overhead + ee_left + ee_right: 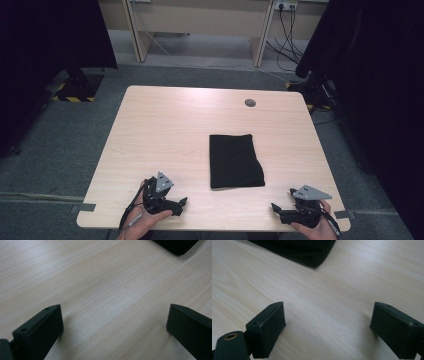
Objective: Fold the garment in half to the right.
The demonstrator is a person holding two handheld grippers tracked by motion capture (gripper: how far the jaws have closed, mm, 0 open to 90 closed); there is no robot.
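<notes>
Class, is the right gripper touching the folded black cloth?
Apart. In the right gripper view, bare table lies between the open right gripper and the folded black cloth.

The high view is looking forward and down from above the near edge, taking in the whole table [165, 125]. Each gripper view is sitting low and close over the wood, facing inward; both are catching a corner of the cloth [297, 251].
</notes>
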